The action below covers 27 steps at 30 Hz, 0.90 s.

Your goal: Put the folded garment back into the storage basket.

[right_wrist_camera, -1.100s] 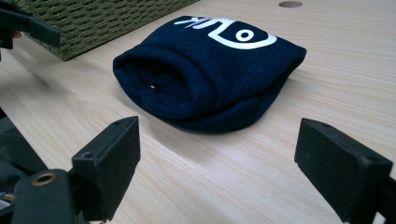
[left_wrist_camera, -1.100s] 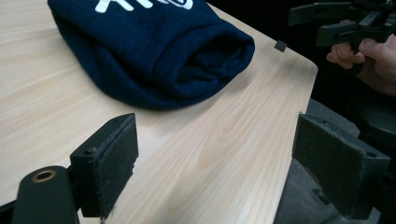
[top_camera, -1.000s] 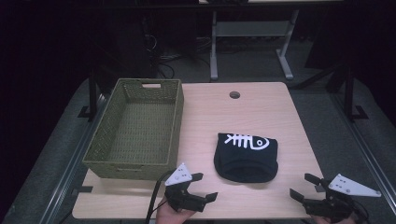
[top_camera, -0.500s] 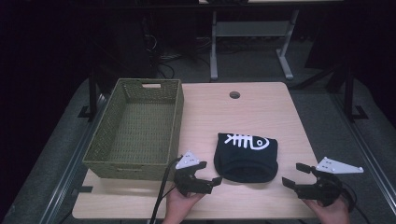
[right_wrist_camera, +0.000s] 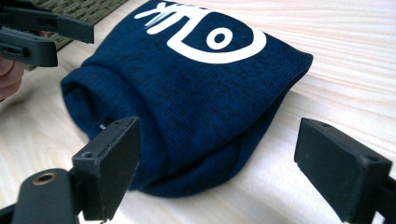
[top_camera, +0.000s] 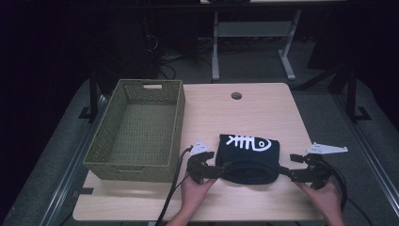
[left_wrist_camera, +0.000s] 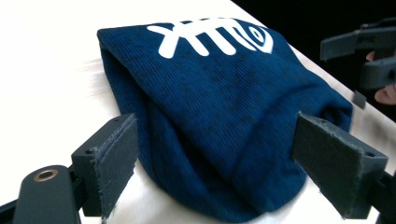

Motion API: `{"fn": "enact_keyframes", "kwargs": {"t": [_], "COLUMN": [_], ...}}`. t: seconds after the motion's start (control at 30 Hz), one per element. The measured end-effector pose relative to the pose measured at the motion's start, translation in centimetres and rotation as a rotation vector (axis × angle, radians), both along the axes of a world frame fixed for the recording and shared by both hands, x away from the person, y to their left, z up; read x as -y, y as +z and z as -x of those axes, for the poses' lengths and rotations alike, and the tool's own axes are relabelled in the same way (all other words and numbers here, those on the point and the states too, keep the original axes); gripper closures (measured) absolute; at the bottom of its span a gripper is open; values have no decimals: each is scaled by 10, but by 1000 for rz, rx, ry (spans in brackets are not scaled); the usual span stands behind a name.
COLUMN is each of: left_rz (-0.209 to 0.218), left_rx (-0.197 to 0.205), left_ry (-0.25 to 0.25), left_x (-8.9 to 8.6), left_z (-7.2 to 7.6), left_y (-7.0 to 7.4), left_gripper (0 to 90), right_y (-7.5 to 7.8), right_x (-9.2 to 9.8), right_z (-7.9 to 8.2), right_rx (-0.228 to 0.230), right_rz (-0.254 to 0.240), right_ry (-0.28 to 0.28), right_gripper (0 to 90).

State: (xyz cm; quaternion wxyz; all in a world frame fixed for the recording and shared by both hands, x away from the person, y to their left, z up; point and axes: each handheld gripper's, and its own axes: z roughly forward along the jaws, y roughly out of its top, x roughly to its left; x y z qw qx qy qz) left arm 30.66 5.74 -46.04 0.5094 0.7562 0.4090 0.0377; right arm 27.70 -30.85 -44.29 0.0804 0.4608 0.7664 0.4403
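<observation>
Both tools moved in beside beanie [top_camera: 248,159] | jaws spread, released | basket [top_camera: 175,107] empty

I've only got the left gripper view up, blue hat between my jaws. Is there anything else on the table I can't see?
Observer: Yes, a green woven basket sits on the table's left side, nothing in it.
Operator: How near the hat is it?
Observer: Apart; bare tabletop lies between it and the hat.
Operator: Where's my right gripper?
Observer: The right gripper is at the hat's right edge, jaws open, mirroring the left gripper.
Operator: What's that white print?
Observer: A fish skeleton, with a round eye.
</observation>
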Motion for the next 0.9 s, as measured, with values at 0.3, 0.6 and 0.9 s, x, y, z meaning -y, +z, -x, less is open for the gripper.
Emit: {"fn": "enact_keyframes", "kwargs": {"t": [0.3,0.6,0.9], "left_rz": [-16,-3,10], "left_rx": [-67,-147,-167], "left_ry": [74,89,81], "left_x": [7,9,13], "left_z": [-22,-35,-36], "left_y": [-8,-19,-20], "left_gripper": [150,194,348], "right_y": [-8,-19,-29], "right_x": [-1,-4,-10], "right_z": [-26,-45,-53], "right_rx": [-57,-132,-192], "right_rz": [-17,-23,-29], "right_ry": [-11,-36,-49], "right_gripper": [147,231,417]}}
